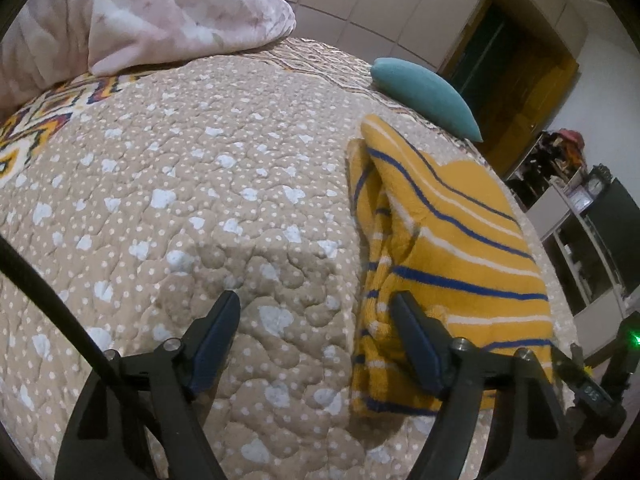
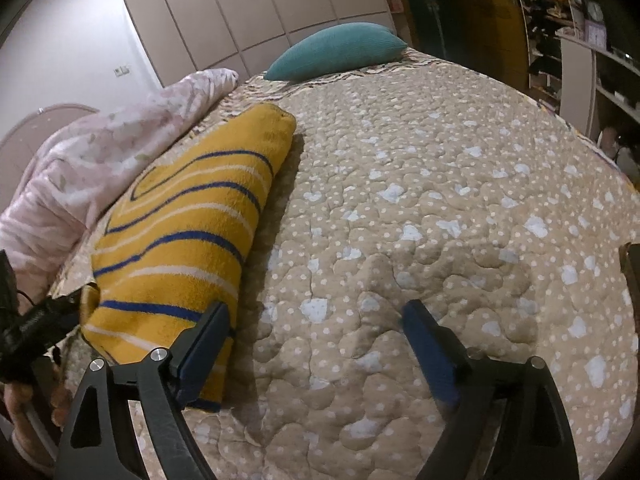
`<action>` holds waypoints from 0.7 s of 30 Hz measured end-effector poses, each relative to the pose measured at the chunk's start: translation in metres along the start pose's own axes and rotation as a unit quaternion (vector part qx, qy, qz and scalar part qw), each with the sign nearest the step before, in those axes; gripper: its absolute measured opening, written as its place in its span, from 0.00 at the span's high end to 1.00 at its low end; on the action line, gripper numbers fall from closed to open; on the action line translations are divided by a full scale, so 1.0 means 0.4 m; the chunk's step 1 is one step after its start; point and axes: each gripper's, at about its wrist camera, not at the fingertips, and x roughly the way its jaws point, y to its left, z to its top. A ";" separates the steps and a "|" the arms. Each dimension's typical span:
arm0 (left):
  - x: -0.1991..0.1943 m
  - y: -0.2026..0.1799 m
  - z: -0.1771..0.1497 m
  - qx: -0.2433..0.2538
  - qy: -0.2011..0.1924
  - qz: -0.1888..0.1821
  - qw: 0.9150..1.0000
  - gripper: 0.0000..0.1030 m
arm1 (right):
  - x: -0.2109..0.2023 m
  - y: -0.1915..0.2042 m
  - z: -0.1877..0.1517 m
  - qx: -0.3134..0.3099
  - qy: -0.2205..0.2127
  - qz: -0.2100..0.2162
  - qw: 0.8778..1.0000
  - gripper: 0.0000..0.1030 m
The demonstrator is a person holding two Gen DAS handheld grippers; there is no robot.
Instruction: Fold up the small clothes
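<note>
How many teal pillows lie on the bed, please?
1. The teal pillow lies at the far end of the bed, beyond the folded yellow striped garment. Another could be hidden behind the pink floral blanket.

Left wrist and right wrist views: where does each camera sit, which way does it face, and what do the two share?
Left wrist: sits on the left gripper, looking forward over the quilted bedspread; the striped yellow garment lies to its right. Both open fingers and part of the other gripper at the right edge show.
Right wrist: sits on the right gripper, facing along the bed; the garment lies to its left. Open fingers and the person's hand show.
Shared: garment, bedspread, teal pillow, pink floral blanket.
</note>
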 end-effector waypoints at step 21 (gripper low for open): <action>-0.021 -0.066 0.056 0.051 -0.005 0.014 0.999 0.25 | 0.052 0.167 0.289 0.023 0.068 0.217 0.974 0.13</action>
